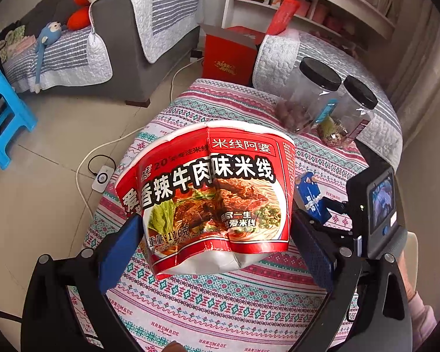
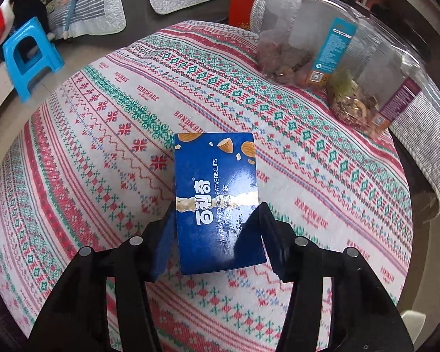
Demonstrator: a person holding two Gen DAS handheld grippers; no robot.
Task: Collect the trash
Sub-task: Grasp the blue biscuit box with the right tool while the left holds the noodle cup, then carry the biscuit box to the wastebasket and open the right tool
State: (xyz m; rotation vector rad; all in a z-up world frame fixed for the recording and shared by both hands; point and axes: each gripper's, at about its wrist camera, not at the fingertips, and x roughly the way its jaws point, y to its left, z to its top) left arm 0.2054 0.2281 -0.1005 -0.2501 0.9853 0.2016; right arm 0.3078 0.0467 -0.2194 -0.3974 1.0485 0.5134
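The left claw [image 1: 217, 243] clamps the light, crushable red paper noodle cup [image 1: 211, 193] by its sidewalls; the right claw [image 2: 215, 243] pinches the stiff blue biscuit box [image 2: 218, 199] across its long edges.

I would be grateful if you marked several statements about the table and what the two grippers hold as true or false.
1. The left gripper holds a crushed red noodle cup. True.
2. The right gripper holds a green bottle. False: a blue biscuit box.
3. Two jars with black lids stand on the tablecloth. True.
4. The stool on the floor is red. False: it is blue.
5. The jars are empty. False: both hold some food at the bottom.
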